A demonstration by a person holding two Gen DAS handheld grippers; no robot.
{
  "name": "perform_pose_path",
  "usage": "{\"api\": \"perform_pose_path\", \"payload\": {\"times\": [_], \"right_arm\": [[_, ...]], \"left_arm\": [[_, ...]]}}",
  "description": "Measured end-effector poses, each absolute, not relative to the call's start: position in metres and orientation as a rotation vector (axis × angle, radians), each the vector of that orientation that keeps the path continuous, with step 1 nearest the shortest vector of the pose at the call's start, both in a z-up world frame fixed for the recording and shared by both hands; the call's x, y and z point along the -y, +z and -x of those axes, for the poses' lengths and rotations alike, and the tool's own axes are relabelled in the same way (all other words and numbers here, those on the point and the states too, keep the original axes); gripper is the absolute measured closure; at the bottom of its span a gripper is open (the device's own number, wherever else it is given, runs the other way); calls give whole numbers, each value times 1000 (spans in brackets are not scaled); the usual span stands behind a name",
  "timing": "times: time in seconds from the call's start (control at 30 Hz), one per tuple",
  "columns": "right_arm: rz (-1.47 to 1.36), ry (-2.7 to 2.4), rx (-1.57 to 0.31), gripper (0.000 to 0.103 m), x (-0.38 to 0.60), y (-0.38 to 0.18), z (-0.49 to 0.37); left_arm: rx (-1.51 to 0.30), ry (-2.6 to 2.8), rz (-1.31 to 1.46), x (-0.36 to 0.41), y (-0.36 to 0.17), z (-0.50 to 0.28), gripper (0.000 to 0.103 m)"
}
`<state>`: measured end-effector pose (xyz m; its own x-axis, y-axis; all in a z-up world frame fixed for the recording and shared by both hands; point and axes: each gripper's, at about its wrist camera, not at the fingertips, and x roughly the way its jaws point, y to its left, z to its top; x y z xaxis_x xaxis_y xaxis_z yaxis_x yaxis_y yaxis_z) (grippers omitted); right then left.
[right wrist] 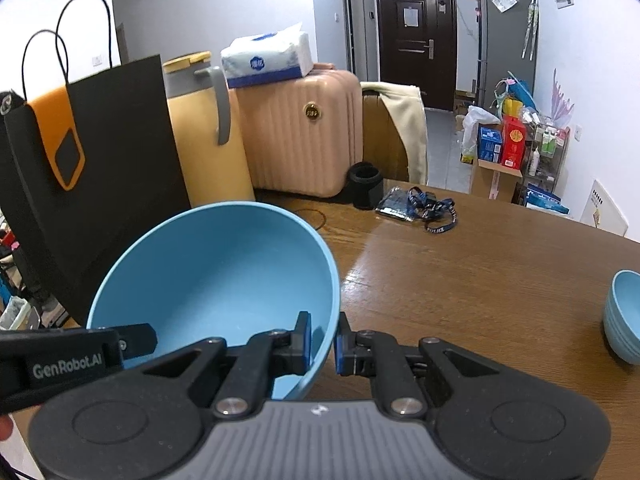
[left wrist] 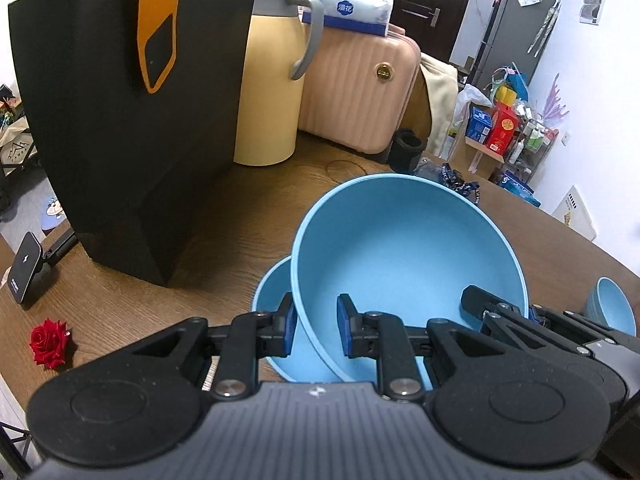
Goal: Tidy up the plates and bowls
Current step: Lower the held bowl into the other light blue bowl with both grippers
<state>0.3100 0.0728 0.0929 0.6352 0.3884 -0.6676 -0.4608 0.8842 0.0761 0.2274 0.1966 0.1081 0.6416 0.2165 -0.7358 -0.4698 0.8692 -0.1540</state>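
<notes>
A large light-blue bowl hangs tilted over the brown table, gripped from both sides. My left gripper is shut on its near-left rim, one pad outside and one inside. My right gripper is shut on the bowl at its right rim. Each gripper also shows in the other's view: the right gripper and the left gripper. Under the bowl's left side, the rim of a second blue dish peeks out. A stack of small blue bowls stands at the far right.
A black paper bag, a yellow jug and a pink suitcase with a tissue pack line the back. A red rose and a phone on a stand lie left. A lanyard and a black cup sit behind.
</notes>
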Motion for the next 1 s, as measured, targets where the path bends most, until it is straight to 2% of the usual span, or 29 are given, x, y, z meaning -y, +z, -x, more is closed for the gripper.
{"api": "perform_pose_path", "payload": {"times": [0.53, 1.0], "right_arm": [[191, 461, -796, 92, -113, 51, -324], [303, 437, -737, 92, -126, 34, -319]], "left_arm": [[-825, 414, 357, -221, 67, -242, 81], [-847, 392, 322, -223, 45, -245, 82]]}}
